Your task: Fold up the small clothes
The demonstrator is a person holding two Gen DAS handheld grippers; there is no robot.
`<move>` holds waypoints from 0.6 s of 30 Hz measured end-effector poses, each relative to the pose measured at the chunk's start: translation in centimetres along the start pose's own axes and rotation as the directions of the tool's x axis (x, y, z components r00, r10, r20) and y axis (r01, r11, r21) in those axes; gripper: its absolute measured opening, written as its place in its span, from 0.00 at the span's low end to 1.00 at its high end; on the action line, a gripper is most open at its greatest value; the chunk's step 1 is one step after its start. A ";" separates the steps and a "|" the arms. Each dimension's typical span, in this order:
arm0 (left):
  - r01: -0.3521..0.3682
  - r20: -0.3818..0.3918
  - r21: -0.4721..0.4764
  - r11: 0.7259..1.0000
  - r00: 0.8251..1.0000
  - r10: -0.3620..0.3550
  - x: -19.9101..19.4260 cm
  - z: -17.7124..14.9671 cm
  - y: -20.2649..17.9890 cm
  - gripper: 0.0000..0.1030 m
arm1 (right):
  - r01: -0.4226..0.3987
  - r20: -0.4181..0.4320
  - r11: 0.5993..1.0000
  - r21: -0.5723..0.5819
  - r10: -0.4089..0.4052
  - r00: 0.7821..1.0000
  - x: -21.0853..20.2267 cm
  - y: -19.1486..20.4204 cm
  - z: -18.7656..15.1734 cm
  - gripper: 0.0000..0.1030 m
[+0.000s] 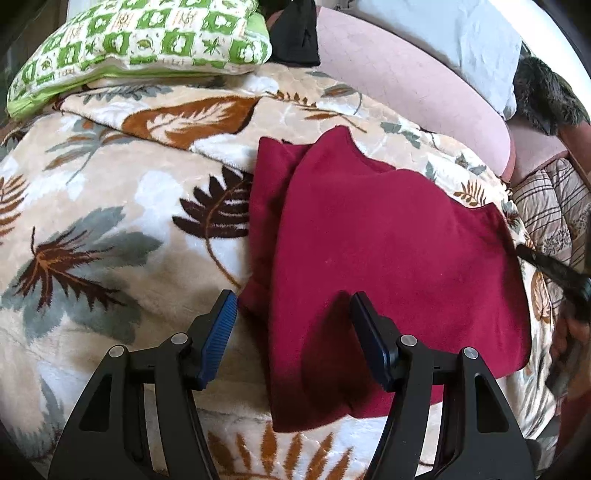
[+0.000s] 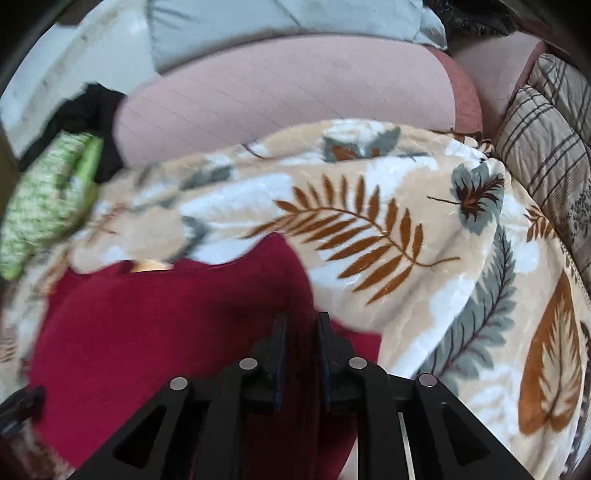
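Note:
A dark red garment (image 1: 388,243) lies partly folded on a leaf-patterned blanket (image 1: 110,206). My left gripper (image 1: 291,306) is open and empty, hovering over the garment's near left edge. In the right wrist view the garment (image 2: 166,325) fills the lower left. My right gripper (image 2: 301,325) has its jaws close together with red cloth between them, at the garment's right edge. The right gripper's finger also shows at the right edge of the left wrist view (image 1: 554,269).
A green and white patterned pillow (image 1: 140,40) lies at the back left. A pink bolster (image 1: 406,81), a pale sheet (image 1: 461,33) and black cloth (image 1: 295,33) lie behind. A striped quilt (image 2: 546,140) sits at the right.

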State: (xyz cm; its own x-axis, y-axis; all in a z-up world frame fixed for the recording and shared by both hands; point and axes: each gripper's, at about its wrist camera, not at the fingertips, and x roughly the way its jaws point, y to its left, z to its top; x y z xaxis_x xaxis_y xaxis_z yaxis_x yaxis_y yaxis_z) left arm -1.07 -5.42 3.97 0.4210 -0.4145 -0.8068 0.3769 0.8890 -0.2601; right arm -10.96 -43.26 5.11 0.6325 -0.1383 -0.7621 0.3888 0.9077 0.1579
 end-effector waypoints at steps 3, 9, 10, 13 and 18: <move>0.004 0.003 0.028 1.000 1.000 -0.004 -0.4 0.0 -0.6 0.62 | -0.070 -0.016 0.997 -0.036 0.070 0.997 -2.0 1.2 -2.3 0.15; -0.048 -0.060 0.093 0.995 0.997 0.054 1.4 -1.1 -1.7 0.63 | -0.015 -0.051 0.995 -0.099 0.010 0.999 -0.6 1.2 -6.4 0.15; -0.055 -0.053 0.091 0.994 0.997 0.060 1.5 -1.2 -1.7 0.67 | -0.022 -0.039 0.996 -0.091 0.019 0.999 -0.6 0.9 -6.6 0.16; -0.046 -0.065 0.060 0.997 0.997 0.050 1.6 -1.1 -1.1 0.69 | -0.038 -0.041 0.998 -0.053 0.036 0.999 -1.4 0.3 -6.6 0.16; -0.027 -0.071 0.027 0.999 0.997 0.029 1.5 -1.1 -0.7 0.69 | -0.071 -0.018 0.997 0.027 0.071 0.997 -4.3 -0.6 -7.4 0.28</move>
State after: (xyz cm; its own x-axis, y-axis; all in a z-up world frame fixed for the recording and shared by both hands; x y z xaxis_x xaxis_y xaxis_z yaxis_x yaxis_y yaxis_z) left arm -1.64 -6.38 2.37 0.3717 -0.3736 -0.8499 0.3874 0.8944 -0.2237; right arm -18.83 -40.29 3.62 0.6467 -0.0661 -0.7599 0.3609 0.9042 0.2285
